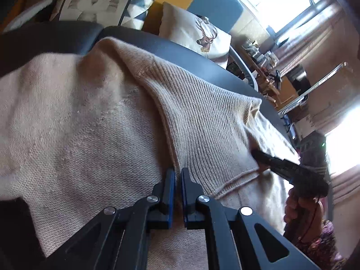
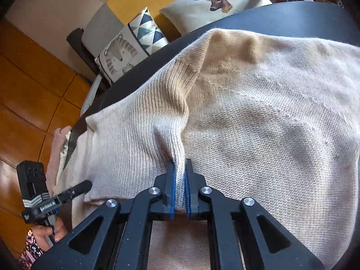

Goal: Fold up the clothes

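A beige knitted sweater (image 1: 78, 123) lies spread on a dark round table (image 1: 180, 47), with a ribbed sleeve (image 1: 202, 121) folded across its body. My left gripper (image 1: 177, 173) is shut on the sleeve's edge near the cuff. In the right wrist view the sweater (image 2: 270, 117) fills the frame, and my right gripper (image 2: 179, 168) is shut on a raised pinch of the ribbed sleeve (image 2: 135, 135). The other gripper shows at the right of the left wrist view (image 1: 256, 153) and at the lower left of the right wrist view (image 2: 86, 184), each touching the sleeve.
Cushions with a deer print (image 1: 202, 33) and a triangle pattern (image 2: 132, 45) lie on seats beyond the table (image 2: 292, 15). Wooden floor (image 2: 29, 90) is at the left. A cluttered desk (image 1: 270, 67) and bright windows stand at the right.
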Action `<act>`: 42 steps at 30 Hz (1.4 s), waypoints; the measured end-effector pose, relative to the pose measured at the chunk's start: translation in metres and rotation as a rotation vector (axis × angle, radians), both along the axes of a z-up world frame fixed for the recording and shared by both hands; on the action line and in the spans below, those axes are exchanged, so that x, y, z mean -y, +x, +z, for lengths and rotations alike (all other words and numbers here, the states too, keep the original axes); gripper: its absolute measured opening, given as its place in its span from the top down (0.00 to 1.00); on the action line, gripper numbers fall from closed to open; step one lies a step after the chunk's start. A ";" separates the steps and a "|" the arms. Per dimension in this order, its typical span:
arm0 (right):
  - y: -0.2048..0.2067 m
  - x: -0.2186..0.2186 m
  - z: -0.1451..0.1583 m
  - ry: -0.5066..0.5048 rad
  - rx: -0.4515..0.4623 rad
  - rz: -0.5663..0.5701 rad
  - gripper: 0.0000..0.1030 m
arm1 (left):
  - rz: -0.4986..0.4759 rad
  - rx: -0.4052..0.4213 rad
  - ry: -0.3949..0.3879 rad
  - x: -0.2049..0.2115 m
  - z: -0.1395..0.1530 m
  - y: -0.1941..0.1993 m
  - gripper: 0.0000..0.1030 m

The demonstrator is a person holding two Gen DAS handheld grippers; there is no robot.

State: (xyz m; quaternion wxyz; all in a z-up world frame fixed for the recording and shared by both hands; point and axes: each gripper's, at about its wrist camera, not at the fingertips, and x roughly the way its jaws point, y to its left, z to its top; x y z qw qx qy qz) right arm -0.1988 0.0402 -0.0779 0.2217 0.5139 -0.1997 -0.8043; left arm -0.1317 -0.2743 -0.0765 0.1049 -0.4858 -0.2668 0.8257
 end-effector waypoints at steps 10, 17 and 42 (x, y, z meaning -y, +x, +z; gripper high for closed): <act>-0.031 -0.016 0.044 0.042 -0.149 -0.078 0.83 | 0.157 -0.183 -0.031 -0.002 0.041 -0.013 0.95; -0.094 -0.024 0.011 -0.190 0.087 -0.156 0.83 | -0.051 -0.131 -0.177 -0.083 0.024 -0.075 0.95; -0.121 -0.031 -0.011 -0.382 0.106 -0.129 0.40 | -0.167 -0.176 -0.088 -0.108 0.012 -0.072 0.92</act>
